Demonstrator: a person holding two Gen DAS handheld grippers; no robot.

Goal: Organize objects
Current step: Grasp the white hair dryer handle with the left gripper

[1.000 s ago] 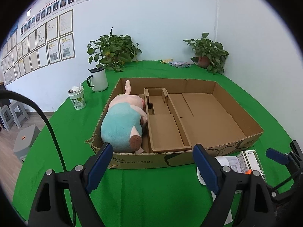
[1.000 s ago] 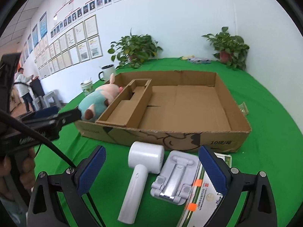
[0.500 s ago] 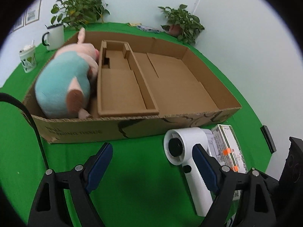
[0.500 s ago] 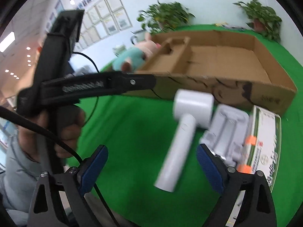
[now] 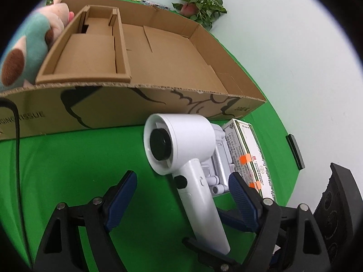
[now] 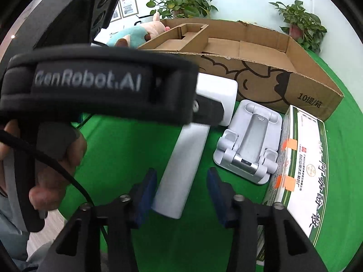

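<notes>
A white hair dryer (image 5: 181,140) lies on the green table in front of the cardboard box (image 5: 136,106), its handle pointing toward me. My left gripper (image 5: 181,195) straddles the upper handle with wide jaws that are closing, pads clear of it. In the right wrist view the handle (image 6: 188,158) runs between the jaws of my right gripper (image 6: 181,192), which are closing. Its left pad is at the handle's edge and a gap shows at the right pad. A plush pig (image 5: 29,36) sits in the box's left end.
A grey phone stand (image 6: 249,140) and a green-and-white carton (image 6: 304,165) lie just right of the dryer. The left gripper's body (image 6: 102,86) and the hand holding it fill the right wrist view's left half. Potted plants (image 5: 199,2) stand behind the box.
Both grippers have dropped and tilted down onto the hair dryer. The right jaws have narrowed a lot around the handle's end. The left jaws now straddle the handle.
</notes>
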